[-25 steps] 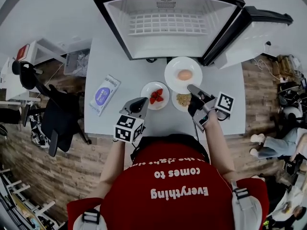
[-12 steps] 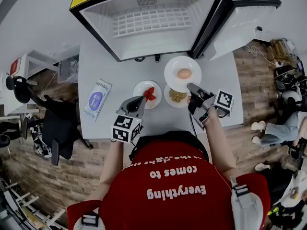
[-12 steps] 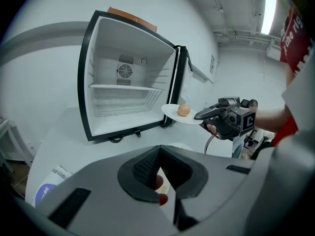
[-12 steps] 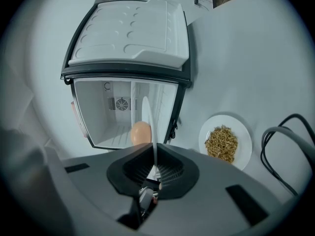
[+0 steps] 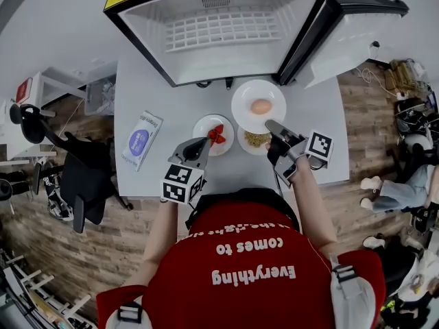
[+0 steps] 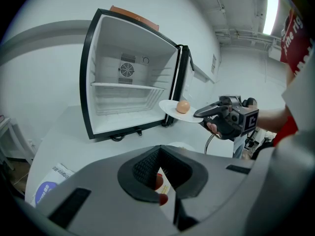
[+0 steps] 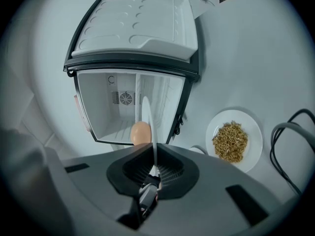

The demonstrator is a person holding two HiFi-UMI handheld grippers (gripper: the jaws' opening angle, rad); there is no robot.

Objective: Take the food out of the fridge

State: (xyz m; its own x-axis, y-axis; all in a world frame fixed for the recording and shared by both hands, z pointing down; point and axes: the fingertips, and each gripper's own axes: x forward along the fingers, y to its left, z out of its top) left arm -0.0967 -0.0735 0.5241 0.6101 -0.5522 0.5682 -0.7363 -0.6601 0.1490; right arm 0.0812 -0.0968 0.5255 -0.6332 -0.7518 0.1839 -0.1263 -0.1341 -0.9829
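The open fridge (image 5: 226, 29) is bare inside. My right gripper (image 5: 273, 125) is shut on the rim of a white plate (image 5: 247, 115) with an egg (image 5: 260, 106) on it. In the left gripper view that plate (image 6: 172, 111) hangs above the table, in front of the fridge door. My left gripper (image 5: 199, 144) is shut on the near rim of a small plate (image 5: 204, 127) of strawberries (image 5: 217, 135), which show red between its jaws (image 6: 162, 186). A plate of grains (image 5: 255, 139) lies on the table under the right gripper.
A blue and white packet (image 5: 139, 141) lies on the table's left part. The fridge door (image 5: 350, 33) stands open to the right. An office chair (image 5: 75, 177) stands left of the table. A cable (image 7: 290, 146) runs past the plate of grains (image 7: 235, 140).
The head view has swung a little, so fridge and table sit more to the left. Both grippers and their plates have kept their places relative to each other.
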